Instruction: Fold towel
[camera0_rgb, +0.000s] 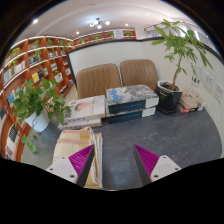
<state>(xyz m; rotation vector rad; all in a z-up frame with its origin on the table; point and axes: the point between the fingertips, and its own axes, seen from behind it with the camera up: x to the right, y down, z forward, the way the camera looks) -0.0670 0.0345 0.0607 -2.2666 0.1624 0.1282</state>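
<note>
on the far left i saw a bookshelf (35, 62) lining the wall, and in front of it a leafy plant (38, 103) in a white pot. nearer to me, the towel (72, 148) lay on the grey table (120, 140), a pale striped cloth that looked already doubled over, running under and just ahead of my left finger. the gripper (119, 160) hung low over the table with its fingers spread wide and nothing between them; the left pad (82, 160) sat over the towel's near end, the right pad (147, 160) over bare table.

beyond the fingers stood a stack of boxes (128, 101) with two brown chairs (118, 75) behind, and further right a tall plant (178, 55) in a dark pot.

my worry was the offset: the towel was to the left of my centre line, so closing here would have caught only an edge, or nothing. a shallow pinch could have lifted one layer and let the fold slide apart. pushing down too hard might have bunched the cloth against the table, and a wide sweep left could have brushed the potted plant.
</note>
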